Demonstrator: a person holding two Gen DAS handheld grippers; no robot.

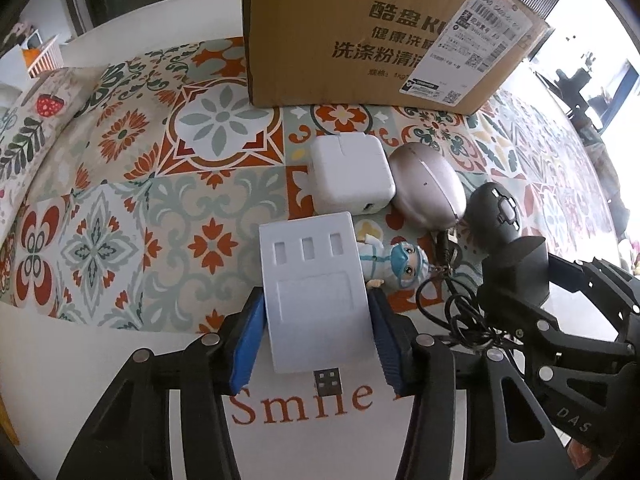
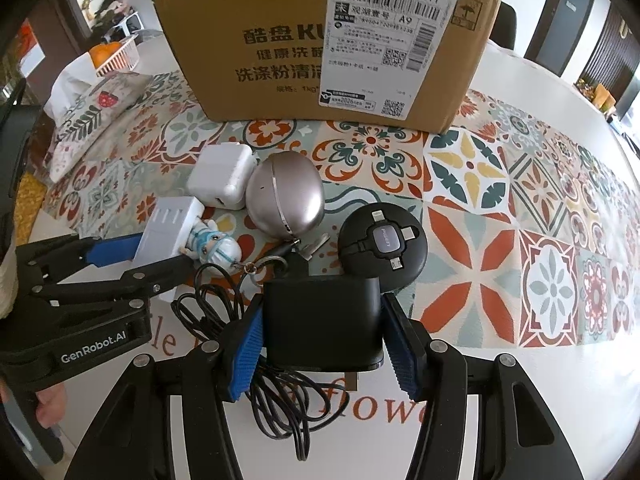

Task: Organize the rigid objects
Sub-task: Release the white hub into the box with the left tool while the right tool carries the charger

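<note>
Nearest your left camera, your left gripper (image 1: 318, 330) has its blue pads (image 1: 246, 344) pressed on both long sides of the white USB hub (image 1: 316, 296), whose short black plug (image 1: 328, 382) points back at you over the red lettering on the white table edge (image 1: 80, 360). Your right gripper (image 2: 322, 332) is clamped the same way on the black charger block (image 2: 322, 320), with its thin black cable (image 2: 276, 400) looped in a tangle beneath and to the left of it.

Take the cardboard box (image 2: 280, 48) as your landmark: it stands at the far side of the patterned tile mat (image 2: 480, 208), its printed face and shipping label (image 2: 392, 36) turned toward you. The white hub sits well in front of the box, at the mat's near edge. Just in front of the box lies a white square power adapter (image 1: 350, 174), and touching its right side is a silver oval case (image 1: 426, 186). Nearer you than those, just beside the hub, lies a small figurine in a blue mask and white suit (image 1: 400, 266) on a keyring (image 2: 250, 268). A round black cable reel (image 2: 382, 246) lies in front of the box's right half, just beyond the black charger. Left of the box you have a floral pouch with a strawberry print (image 2: 96, 120) and, further back, a white basket of oranges (image 2: 114, 58).
</note>
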